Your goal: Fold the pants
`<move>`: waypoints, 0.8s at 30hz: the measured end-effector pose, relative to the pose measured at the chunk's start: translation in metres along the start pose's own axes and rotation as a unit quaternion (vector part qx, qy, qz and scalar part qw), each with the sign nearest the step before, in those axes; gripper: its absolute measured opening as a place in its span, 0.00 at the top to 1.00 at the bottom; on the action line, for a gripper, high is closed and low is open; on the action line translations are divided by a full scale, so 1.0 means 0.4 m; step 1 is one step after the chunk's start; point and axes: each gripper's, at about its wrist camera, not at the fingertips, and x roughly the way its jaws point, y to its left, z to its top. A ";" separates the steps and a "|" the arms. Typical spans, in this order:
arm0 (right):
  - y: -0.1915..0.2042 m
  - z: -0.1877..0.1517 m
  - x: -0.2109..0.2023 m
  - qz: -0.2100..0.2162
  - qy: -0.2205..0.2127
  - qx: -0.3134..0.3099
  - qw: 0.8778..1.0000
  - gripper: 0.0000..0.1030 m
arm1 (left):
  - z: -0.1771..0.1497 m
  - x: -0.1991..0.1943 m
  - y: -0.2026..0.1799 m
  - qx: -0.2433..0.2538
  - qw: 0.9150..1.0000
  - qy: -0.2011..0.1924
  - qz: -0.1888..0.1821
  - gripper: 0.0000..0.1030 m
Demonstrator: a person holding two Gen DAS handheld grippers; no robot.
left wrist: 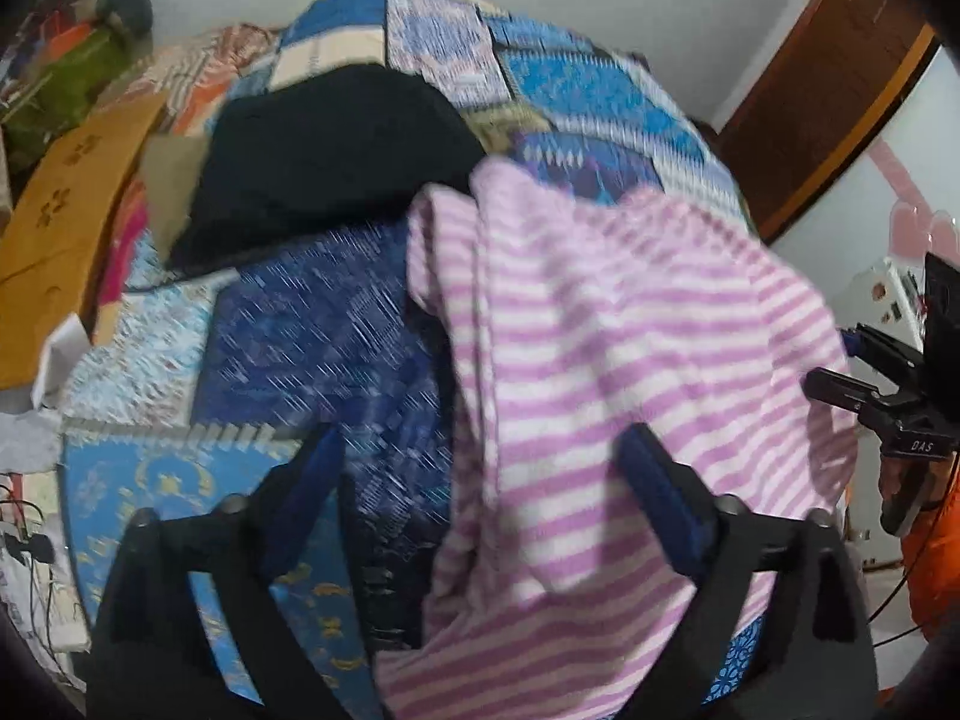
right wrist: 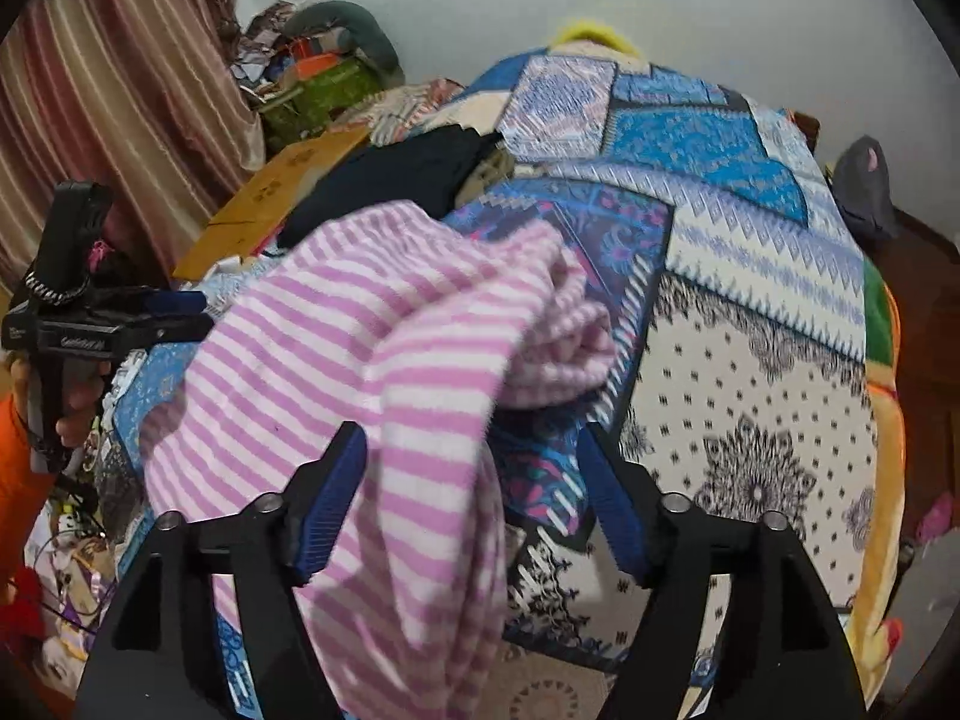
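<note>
Pink-and-white striped pants (left wrist: 600, 330) lie bunched on a patchwork bedspread (left wrist: 312, 330). My left gripper (left wrist: 486, 480) stands open wide over their left edge; the cloth covers the space by its right pad, and the left pad hangs clear over the bedspread. In the right wrist view the same pants (right wrist: 372, 330) run down between the open fingers of my right gripper (right wrist: 471, 480), beside the left pad and apart from the right one. Each gripper shows at the edge of the other's view: the right gripper (left wrist: 834, 360), the left gripper (right wrist: 201, 313).
A black garment (left wrist: 324, 162) lies on the bed behind the pants. A cardboard box (left wrist: 66, 198) and clutter line the bed's left side below a striped curtain (right wrist: 108, 90). A brown door (left wrist: 828, 78) stands at the right. A person's orange sleeve (left wrist: 930, 552) is near.
</note>
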 end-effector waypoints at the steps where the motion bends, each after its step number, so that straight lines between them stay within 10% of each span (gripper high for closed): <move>1: -0.006 -0.011 0.017 0.003 0.013 0.005 1.000 0.30 | -0.006 0.022 -0.008 0.003 1.000 0.011 -0.003 0.06; 13: -0.027 -0.009 0.136 0.074 0.053 0.015 0.996 0.25 | 0.022 0.141 -0.050 0.003 0.994 0.066 -0.090 0.06; 18: 0.006 0.015 0.154 0.115 0.053 -0.011 0.992 0.71 | 0.046 0.141 -0.096 0.033 0.992 0.051 -0.106 0.31; 24: 0.031 0.031 0.126 0.092 0.034 -0.037 0.995 0.78 | 0.072 0.089 -0.139 0.046 0.996 0.018 -0.078 0.61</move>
